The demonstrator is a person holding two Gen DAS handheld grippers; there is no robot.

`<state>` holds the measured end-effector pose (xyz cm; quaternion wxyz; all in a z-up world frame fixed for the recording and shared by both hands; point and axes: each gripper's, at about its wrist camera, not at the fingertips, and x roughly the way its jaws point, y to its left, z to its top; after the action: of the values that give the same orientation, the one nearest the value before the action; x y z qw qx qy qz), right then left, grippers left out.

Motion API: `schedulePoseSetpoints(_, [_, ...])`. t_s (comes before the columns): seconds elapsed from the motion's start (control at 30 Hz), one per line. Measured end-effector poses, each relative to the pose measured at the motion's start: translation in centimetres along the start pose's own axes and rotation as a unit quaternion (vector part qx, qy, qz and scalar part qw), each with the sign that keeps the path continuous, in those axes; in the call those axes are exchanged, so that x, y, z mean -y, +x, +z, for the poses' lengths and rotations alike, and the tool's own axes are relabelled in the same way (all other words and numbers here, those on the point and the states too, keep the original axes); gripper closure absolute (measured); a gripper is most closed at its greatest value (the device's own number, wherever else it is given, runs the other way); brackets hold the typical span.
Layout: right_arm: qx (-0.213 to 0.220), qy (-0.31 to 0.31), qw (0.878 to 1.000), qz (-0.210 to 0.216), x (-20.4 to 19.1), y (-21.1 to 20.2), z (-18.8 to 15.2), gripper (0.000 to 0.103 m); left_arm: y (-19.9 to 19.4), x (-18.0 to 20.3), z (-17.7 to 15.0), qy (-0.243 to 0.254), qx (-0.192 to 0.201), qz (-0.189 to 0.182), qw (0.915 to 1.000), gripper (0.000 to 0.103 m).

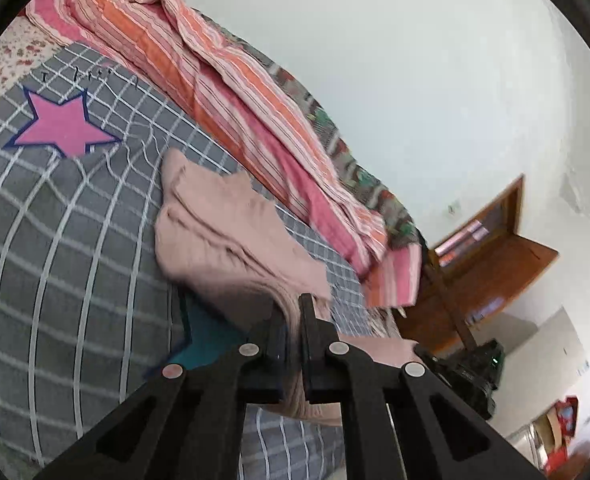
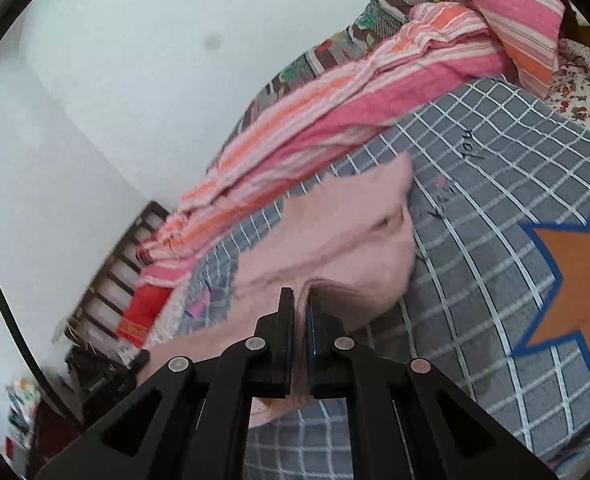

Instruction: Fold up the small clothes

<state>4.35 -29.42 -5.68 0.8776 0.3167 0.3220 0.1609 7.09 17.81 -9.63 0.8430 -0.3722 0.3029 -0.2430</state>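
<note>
A small pale pink garment (image 1: 223, 232) lies on a grey checked bed sheet (image 1: 55, 240). My left gripper (image 1: 293, 312) is shut on one edge of the garment, with cloth pinched between the jaws. In the right wrist view the same pink garment (image 2: 335, 240) stretches ahead, and my right gripper (image 2: 301, 304) is shut on its near edge. Both held edges are lifted off the sheet, and the cloth sags toward the sheet (image 2: 475, 280) between them. Both views are tilted and a little blurred.
A pink and orange striped blanket (image 1: 223, 92) lies bunched along the far side of the bed, also in the right wrist view (image 2: 335, 120). The sheet bears a pink star (image 1: 61, 124) and an orange star (image 2: 575, 280). A wooden shelf unit (image 1: 487, 256) stands by the white wall.
</note>
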Motion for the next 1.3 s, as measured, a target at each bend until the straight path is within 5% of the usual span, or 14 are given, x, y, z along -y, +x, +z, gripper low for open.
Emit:
schedulePoseSetpoints(0.33, [-0.005,0.111,0.994,-0.009,3.4,7.9,7.1,0.098,7.3,-0.8,7.1,-0.019,0.005,0.074,0.9971,0.097])
schedulePoseSetpoints(0.67, [-0.037,0.125,0.991,-0.021,5.9,17.0,12.2,0.098,15.6,-5.7,12.3,-0.097,-0.020,0.101,0.9899,0.097])
schedulePoseSetpoints(0.9, [-0.059,0.094,0.993,-0.044,6.6,22.4,14.4,0.091,20.1,-9.8,14.0,-0.158,-0.047,0.085,0.9827,0.095])
schedulePoseSetpoints(0.93, [-0.063,0.088,0.993,-0.053,6.7,22.9,14.7,0.089,20.4,-9.9,14.2,-0.159,-0.048,0.082,0.9828,0.088])
schedulePoseSetpoints(0.97, [-0.068,0.083,0.993,-0.058,7.0,23.1,14.8,0.073,20.7,-9.9,14.5,-0.155,-0.050,0.077,0.9836,0.080])
schedulePoseSetpoints(1.0, [-0.071,0.078,0.993,-0.056,7.1,23.3,14.8,0.060,20.8,-9.7,14.6,-0.148,-0.046,0.069,0.9855,0.058])
schedulePoseSetpoints(1.03, [-0.073,0.075,0.993,-0.054,7.3,23.4,14.6,0.059,20.7,-9.4,14.7,-0.140,-0.039,0.064,0.9874,0.045])
schedulePoseSetpoints(1.3, [-0.080,0.034,0.994,-0.066,6.7,20.6,11.8,0.059,19.0,-6.3,13.0,-0.042,-0.054,0.112,0.9913,0.044])
